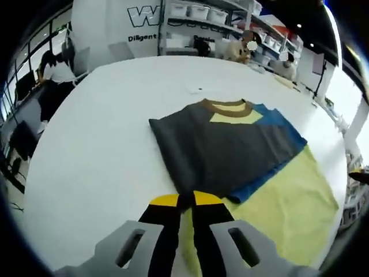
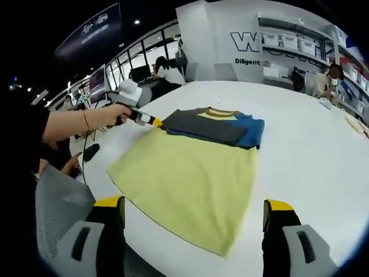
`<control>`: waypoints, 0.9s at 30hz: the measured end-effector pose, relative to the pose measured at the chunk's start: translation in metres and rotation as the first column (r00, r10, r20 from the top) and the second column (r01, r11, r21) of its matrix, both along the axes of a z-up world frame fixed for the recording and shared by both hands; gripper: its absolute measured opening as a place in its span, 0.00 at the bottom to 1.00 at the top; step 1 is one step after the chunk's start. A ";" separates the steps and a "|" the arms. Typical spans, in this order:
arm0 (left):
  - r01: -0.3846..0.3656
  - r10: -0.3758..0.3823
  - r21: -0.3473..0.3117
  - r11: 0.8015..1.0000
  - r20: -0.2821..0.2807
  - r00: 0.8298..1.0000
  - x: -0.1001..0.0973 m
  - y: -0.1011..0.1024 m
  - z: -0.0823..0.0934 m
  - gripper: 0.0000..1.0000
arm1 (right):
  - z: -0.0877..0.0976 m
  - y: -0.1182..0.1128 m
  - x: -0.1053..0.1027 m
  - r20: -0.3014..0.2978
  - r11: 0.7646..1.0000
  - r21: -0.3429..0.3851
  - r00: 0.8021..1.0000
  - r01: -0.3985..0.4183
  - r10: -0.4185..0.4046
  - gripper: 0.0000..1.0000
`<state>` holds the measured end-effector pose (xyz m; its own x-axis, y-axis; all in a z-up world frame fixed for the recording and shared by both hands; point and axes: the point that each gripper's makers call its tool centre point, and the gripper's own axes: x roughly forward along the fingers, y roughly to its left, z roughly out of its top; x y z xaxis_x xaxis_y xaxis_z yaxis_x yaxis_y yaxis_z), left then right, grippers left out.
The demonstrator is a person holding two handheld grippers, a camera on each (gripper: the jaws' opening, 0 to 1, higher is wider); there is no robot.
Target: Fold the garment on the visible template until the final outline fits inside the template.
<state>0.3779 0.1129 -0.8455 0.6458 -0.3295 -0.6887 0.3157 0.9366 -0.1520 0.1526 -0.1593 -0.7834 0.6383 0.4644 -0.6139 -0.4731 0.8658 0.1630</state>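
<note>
**Inspector A:** Garment (image 1: 230, 153) lies mid-frame in the left gripper view, on the white table (image 1: 104, 144). We note a grey folded panel over blue and yellow parts, with the brown collar (image 1: 226, 107) toward the top of the frame.

**Inspector B:** Agreed. At lower centre, the left gripper (image 1: 185, 203) has its jaws drawn nearly together at the grey panel's near edge. We cannot tell whether cloth is pinched between them.

**Inspector A:** In the right gripper view, a hand (image 2: 109, 114) at centre left holds that same gripper at the cloth's edge. The yellow body (image 2: 190, 179) spreads flat through the middle.

**Inspector B:** The right gripper (image 2: 193, 216) stands wide apart at the bottom, holding nothing.

**Inspector A:** We judge the fabric light, soft and limp; it will sag and drag. Best taken at the yellow hem corners nearest the bottom edge.
</note>
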 end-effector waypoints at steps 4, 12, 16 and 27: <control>0.009 -0.009 0.006 1.000 0.035 0.999 -0.002 -0.002 0.012 0.21 | 0.003 0.000 0.003 0.014 0.999 0.029 1.000 0.017 -0.017 0.99; 0.032 -0.030 -0.031 0.999 0.074 0.997 -0.010 -0.009 0.028 0.39 | 0.011 0.007 0.011 0.040 0.995 0.092 0.998 0.042 -0.046 0.99; 0.063 -0.062 -0.008 0.998 0.108 0.992 -0.014 -0.014 0.037 0.54 | 0.011 0.007 0.011 0.046 0.995 0.089 0.998 0.041 -0.046 0.99; 0.149 -0.144 -0.032 0.988 0.123 0.982 -0.045 -0.031 0.053 0.91 | 0.008 0.009 0.010 0.037 0.996 0.087 0.999 0.029 -0.032 0.99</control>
<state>0.3327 0.0824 -0.7926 0.6655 -0.4526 -0.5936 0.4670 0.8728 -0.1419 0.1623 -0.1503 -0.7755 0.6750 0.4946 -0.5474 -0.4542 0.8633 0.2200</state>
